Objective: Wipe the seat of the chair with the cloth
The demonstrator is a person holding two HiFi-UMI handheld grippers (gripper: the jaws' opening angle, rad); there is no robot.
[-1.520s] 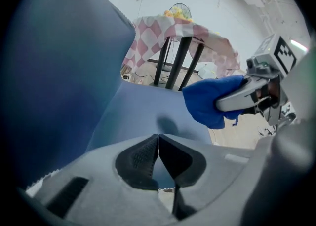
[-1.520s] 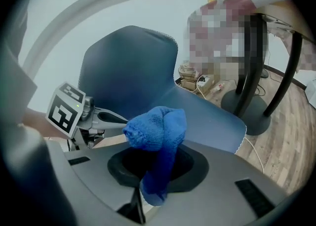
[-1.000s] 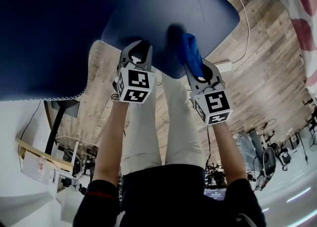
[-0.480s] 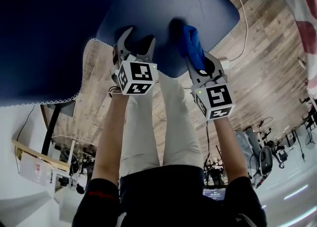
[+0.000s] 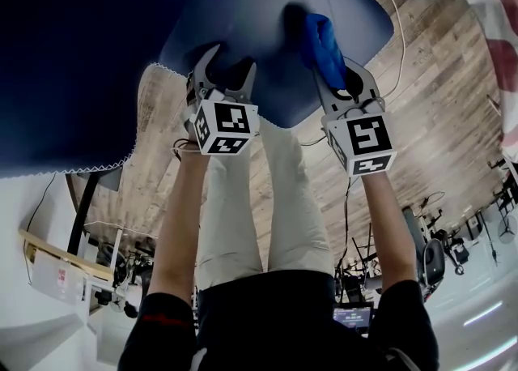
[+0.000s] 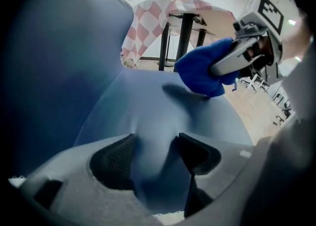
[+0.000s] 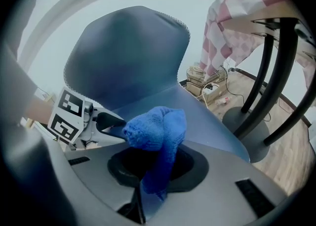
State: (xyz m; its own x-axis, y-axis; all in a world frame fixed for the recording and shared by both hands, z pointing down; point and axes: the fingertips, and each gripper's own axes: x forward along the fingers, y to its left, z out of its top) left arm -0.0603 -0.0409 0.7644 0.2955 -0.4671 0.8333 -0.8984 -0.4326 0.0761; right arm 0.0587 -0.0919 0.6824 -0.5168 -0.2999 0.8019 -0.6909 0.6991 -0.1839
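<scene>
Left tongs [image 5: 222,60]: jaws had just opened wide, released; only bare seat [image 5: 267,5] between them.
Right tongs [image 5: 330,68]: clenched on blue cloth [image 5: 321,37].
Cloth: bunched, seemingly touching seat at front right.
Key relation: most of seat lay left of and beyond cloth; right tongs nearer.

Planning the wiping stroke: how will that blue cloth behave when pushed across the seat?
Likely floppy: the cloth droops in folds from the right claw. Probably light, looking soft and knitted. It may bunch and drag rather than glide on the seat.
</scene>
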